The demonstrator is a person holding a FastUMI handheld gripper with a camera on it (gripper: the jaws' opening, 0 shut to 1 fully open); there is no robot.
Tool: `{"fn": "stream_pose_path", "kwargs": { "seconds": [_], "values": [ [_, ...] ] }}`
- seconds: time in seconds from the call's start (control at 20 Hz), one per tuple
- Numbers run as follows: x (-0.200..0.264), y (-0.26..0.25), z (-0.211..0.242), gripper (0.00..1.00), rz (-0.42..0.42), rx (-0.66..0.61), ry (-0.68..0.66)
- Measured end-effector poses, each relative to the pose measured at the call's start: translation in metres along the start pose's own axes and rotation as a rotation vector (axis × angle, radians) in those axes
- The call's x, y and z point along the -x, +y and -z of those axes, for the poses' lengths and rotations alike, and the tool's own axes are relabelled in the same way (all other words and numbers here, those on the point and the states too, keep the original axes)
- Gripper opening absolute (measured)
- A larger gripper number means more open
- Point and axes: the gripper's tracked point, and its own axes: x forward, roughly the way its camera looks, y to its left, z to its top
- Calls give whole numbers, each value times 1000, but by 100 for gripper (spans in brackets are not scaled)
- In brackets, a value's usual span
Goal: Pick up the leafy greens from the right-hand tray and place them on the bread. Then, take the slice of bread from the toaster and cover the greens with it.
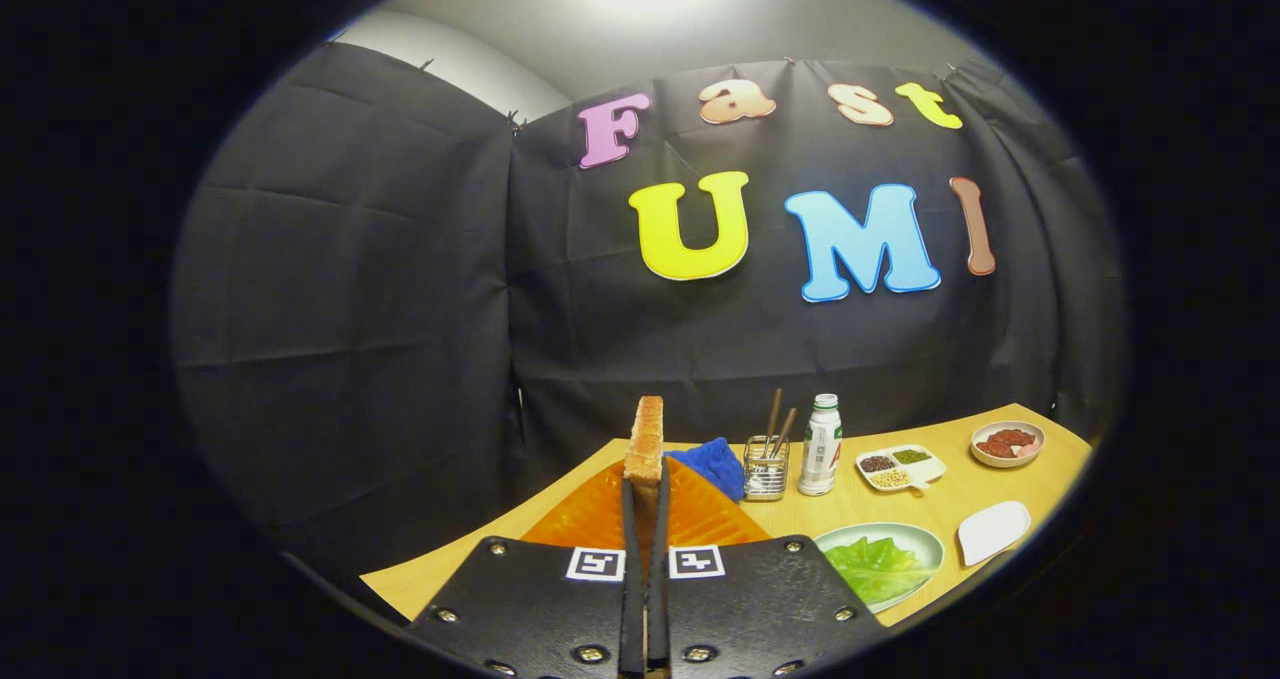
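Observation:
My gripper is shut on a toasted slice of bread, which stands upright on edge between the two fingers and sticks out beyond their tips. It is held in the air above an orange ribbed mat on the wooden table. To the right of the fingers, a pale green plate holds a leaf of green lettuce. I cannot tell whether anything lies under the leaf.
Beyond the bread lies a blue cloth. Further right stand a wire holder with chopsticks, a white bottle, a divided white dish of seeds, a bowl of red food and a small white dish.

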Motion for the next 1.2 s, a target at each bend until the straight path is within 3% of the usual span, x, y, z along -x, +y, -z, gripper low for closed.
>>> {"fn": "stream_pose_path", "kwargs": {
  "seconds": [0.55, 0.85, 1.2],
  "values": [
    [11, -72, -4, 2, 67, 13, 12],
    [17, -112, 14, 2, 78, 10, 42],
    [26, -168, 45, 2, 155, 12, 94]
  ]
}}
